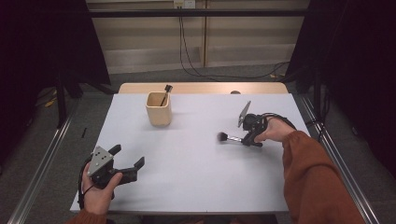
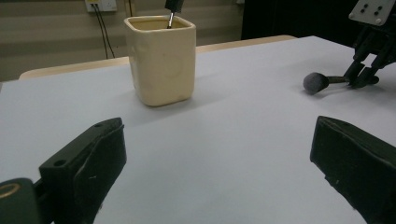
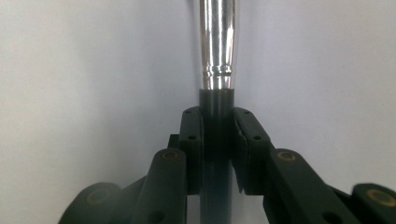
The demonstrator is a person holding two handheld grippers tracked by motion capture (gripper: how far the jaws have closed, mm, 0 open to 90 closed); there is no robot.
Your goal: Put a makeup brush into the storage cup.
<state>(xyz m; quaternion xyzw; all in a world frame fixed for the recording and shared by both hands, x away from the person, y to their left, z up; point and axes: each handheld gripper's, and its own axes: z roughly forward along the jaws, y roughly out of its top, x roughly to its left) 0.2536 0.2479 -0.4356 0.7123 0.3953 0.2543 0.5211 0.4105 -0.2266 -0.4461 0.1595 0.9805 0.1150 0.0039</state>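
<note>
**Brush gripped at the handle, cup waiting across the table**

Nearest the high camera, the left gripper (image 1: 125,158) is held low over the near left part of the white table (image 1: 187,186), its jaws spread wide with nothing between them; it appears to be parked there so as to stay clear of the work. Farther right, the right gripper (image 1: 246,138) is clamped on the dark handle of a makeup brush (image 1: 229,137), just below the silver ferrule (image 3: 216,46), as is seen in the right gripper view. The brush is held close to level, its bristle head (image 2: 315,82) pointing toward the table's middle and resting on or just above the surface; which of the two cannot be told. A grip well back from the bristles is judged to leave the head free. A cream square cup (image 1: 159,108) stands well apart at the far left, with another brush (image 1: 165,93) already leaning inside it. Delivery of the held brush into that cup is judged the likely aim.
</note>
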